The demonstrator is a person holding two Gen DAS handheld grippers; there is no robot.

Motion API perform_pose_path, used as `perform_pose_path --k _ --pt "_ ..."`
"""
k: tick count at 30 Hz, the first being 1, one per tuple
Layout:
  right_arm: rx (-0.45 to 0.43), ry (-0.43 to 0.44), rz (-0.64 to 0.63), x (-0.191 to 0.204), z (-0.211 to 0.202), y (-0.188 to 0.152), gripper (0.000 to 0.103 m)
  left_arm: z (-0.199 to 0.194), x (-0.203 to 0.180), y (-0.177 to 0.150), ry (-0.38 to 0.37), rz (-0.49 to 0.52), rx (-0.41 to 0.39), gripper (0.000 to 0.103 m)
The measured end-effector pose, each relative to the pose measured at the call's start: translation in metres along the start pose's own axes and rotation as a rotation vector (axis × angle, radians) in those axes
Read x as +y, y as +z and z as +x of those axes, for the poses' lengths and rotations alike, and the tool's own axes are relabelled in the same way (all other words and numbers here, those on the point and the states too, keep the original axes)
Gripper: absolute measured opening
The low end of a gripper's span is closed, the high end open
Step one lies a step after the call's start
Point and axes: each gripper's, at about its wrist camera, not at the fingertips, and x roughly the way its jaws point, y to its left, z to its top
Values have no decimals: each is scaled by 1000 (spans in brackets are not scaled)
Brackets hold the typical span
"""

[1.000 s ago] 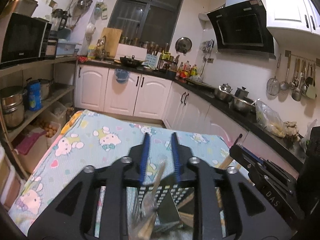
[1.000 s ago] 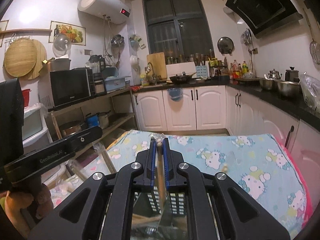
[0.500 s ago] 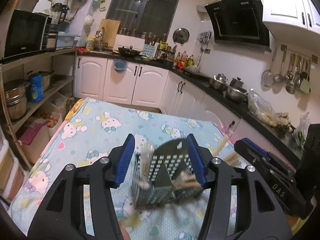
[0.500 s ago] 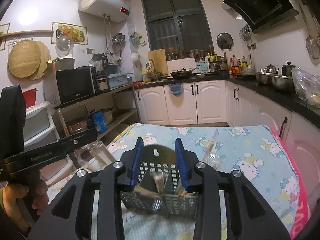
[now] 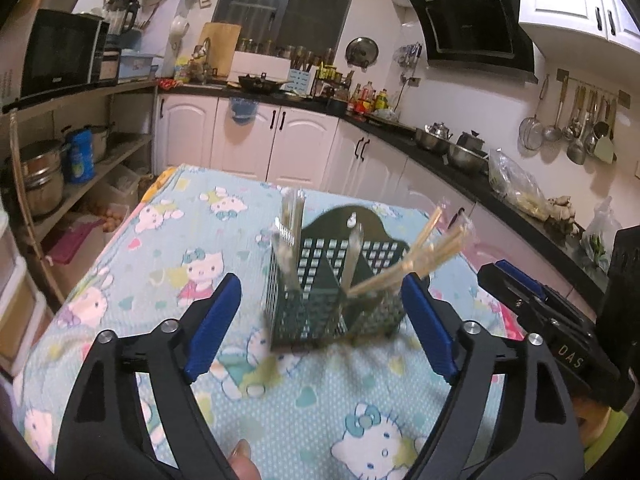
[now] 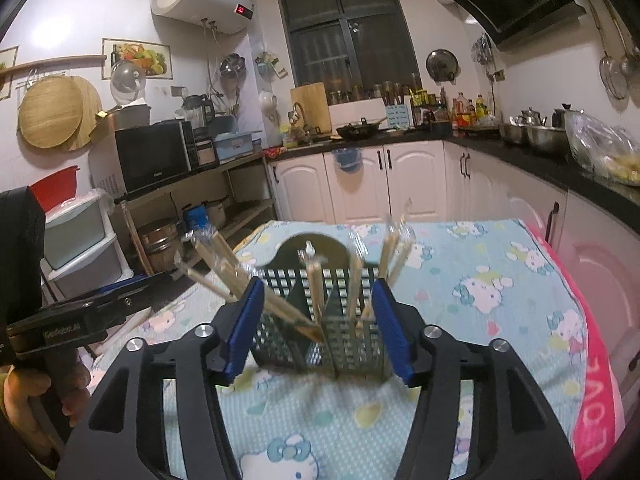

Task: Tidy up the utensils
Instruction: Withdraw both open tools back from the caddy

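We judge the sorting close to done: every utensil we can see already stands in the caddy (image 5: 336, 292), and nothing loose lies on the cloth around it, so little seems left beyond drawing back and perhaps straightening what leans.

The caddy is a dark perforated metal holder with a tall arched back plate and dividers that split it into compartments. In the left wrist view it sits just ahead of our fingertips, between the two blue pads and beyond them, touched by neither. A pale wrapped utensil (image 5: 290, 236) stands upright in the compartment nearer the left finger, a metal handle (image 5: 352, 256) rises near the middle divider, and a bundle of wooden chopsticks (image 5: 412, 260) fans out over the rim toward the right finger. In the right wrist view the same bundle (image 6: 240, 276) leans out past the left finger, and more wooden sticks (image 6: 352, 284) stand nearly upright toward the right finger. Which sticks share a compartment we cannot tell; the picture is blurred there.

Our left gripper (image 5: 320, 320) stands wide open, its jaws having just been opening, and it holds nothing. Our right gripper (image 6: 320, 320) is partly open, its jaws also just opening, with the caddy showing between the pads but free of them.

Everything rests on the cat-print tablecloth (image 5: 192, 240).
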Motion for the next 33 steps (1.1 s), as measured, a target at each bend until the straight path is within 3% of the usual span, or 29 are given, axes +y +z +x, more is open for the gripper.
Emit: perform_pose_path --k 11,25,33 --pt "36 -21 3 -7 -20 -27 77 -6 -3 -31 6 -10 38 91" --pt "92 -48 -26 -1 -34 -68 87 -4 -4 -69 24 -5 91 91" --pt "95 -70 -42 -1 -36 -88 91 -7 -7 -88 41 22 47 91"
